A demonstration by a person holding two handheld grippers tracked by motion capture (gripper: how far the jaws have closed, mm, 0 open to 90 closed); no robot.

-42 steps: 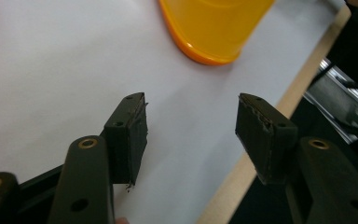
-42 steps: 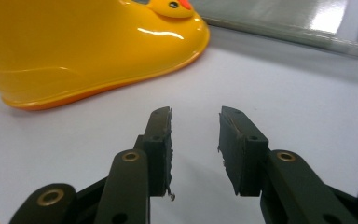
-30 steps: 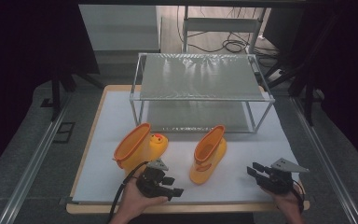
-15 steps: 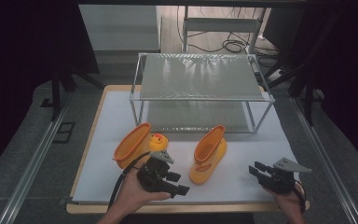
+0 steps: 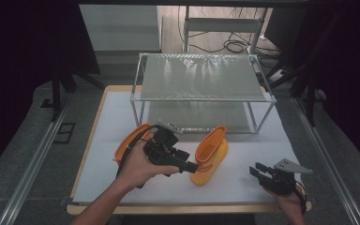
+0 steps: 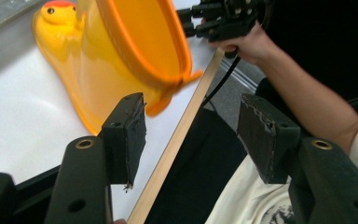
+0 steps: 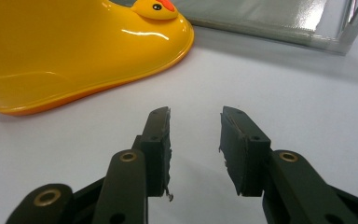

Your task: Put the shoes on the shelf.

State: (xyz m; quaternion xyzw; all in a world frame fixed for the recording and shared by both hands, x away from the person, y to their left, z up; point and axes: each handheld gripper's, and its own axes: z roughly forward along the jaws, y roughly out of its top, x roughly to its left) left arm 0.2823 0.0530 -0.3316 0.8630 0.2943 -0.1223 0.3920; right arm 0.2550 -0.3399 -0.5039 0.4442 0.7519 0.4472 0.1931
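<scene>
On the white table mat point(image 5: 122, 117), in front of the wire shelf rack point(image 5: 201, 77), two yellow duck rain boots stand. The left gripper point(image 5: 190, 165) hovers wide open and empty beside the upright boot point(image 5: 210, 154), apparently approaching; next it must straddle the boot's rim and close. The right gripper point(image 5: 258, 172) rests half-open, empty.

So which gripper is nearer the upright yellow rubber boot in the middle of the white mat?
Left. The left gripper hangs open right beside the upright yellow rubber boot, at its left side. The right gripper rests open farther off, by the mat's front right edge.
</scene>
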